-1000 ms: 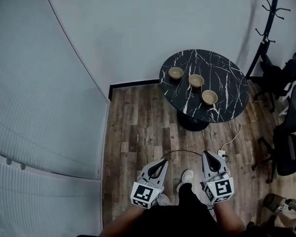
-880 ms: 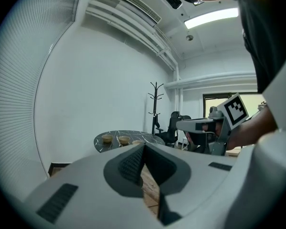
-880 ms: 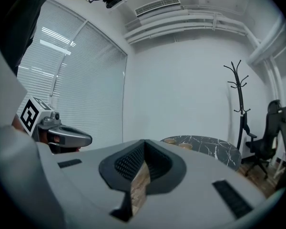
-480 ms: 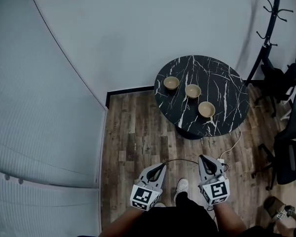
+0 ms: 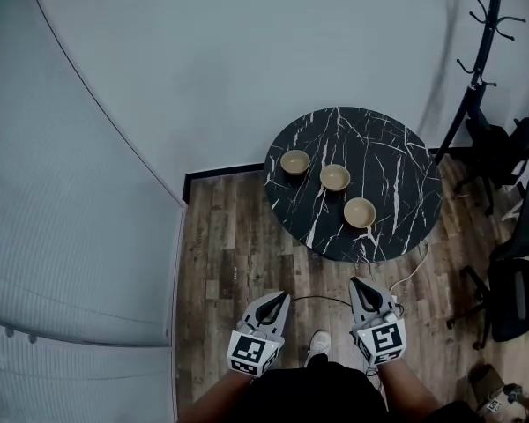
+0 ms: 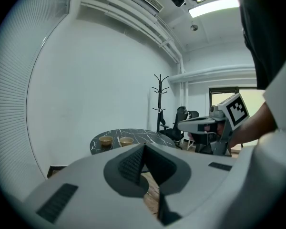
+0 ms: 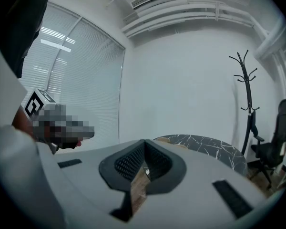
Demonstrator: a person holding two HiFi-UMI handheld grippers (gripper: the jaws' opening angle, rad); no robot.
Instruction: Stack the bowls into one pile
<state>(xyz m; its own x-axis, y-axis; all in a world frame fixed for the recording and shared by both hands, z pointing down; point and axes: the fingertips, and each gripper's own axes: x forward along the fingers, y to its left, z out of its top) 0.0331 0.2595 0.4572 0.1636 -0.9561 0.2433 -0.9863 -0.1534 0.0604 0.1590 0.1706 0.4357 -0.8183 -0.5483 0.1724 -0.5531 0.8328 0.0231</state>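
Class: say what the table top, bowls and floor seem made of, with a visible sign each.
Table top: smooth black marble or imitation, white veins. Bowls: tan, matte; ceramic or wood, too small to tell. Floor: wood-look planks, mixed brown grain.
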